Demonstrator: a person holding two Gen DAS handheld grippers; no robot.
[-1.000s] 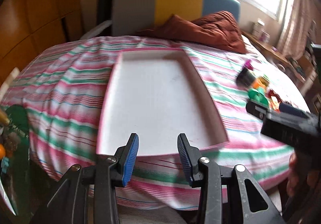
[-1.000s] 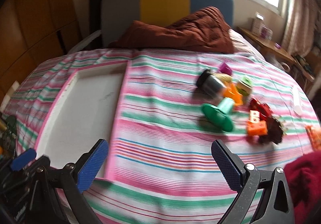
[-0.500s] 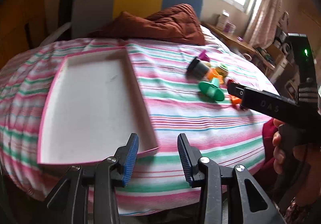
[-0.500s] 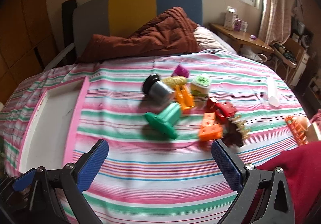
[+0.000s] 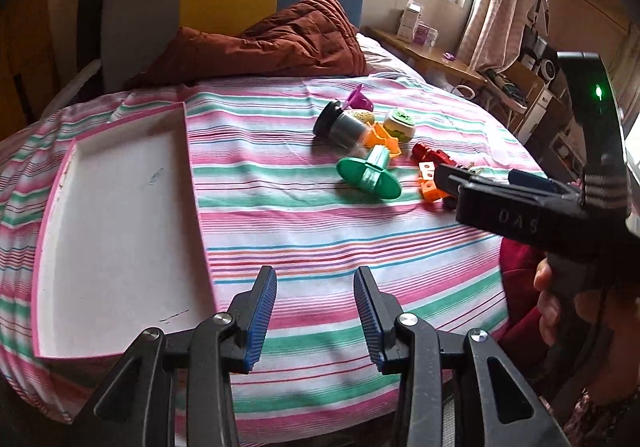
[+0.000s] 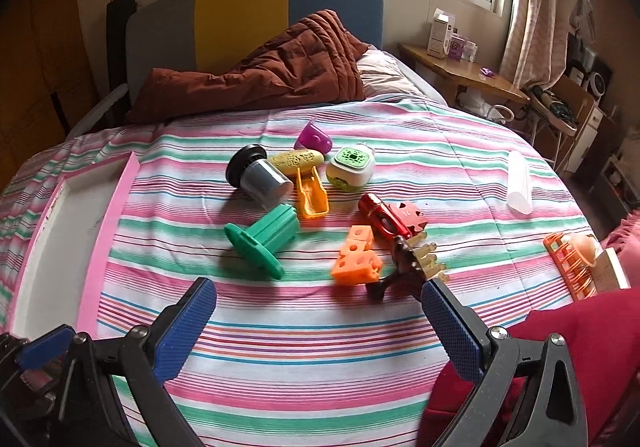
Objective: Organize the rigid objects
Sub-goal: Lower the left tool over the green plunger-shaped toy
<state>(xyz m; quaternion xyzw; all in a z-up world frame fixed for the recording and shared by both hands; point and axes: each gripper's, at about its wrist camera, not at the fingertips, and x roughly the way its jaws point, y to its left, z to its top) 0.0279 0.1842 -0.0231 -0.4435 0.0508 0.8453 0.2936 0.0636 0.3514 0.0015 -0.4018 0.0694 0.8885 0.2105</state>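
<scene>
Through the left wrist camera I saw my left gripper (image 5: 315, 321) with its jaws parted and nothing between them, hovering over the near edge of the striped bedspread (image 5: 320, 231). The pink-rimmed tray (image 5: 120, 215) lay just to its left, holding nothing that I could see. The toys sat well beyond, the green spool (image 5: 370, 175) nearest, with the right gripper's body (image 5: 520, 207) reaching in from the right.

Through the right wrist camera my right gripper (image 6: 320, 331) was spread wide and unloaded, above the bedspread short of the pile. The green spool (image 6: 262, 239), the orange block (image 6: 357, 259) and a dark spiky piece (image 6: 412, 267) were closest; the grey cup (image 6: 260, 177), orange scoop (image 6: 311, 197) and red part (image 6: 386, 215) lay behind, touching one another.

I judged the step to be the approach for a first pick. To do it well I would take an outlying piece, probably the spool by its stem, coming down squarely so the fingers did not nudge neighbours on the soft cover.
</scene>
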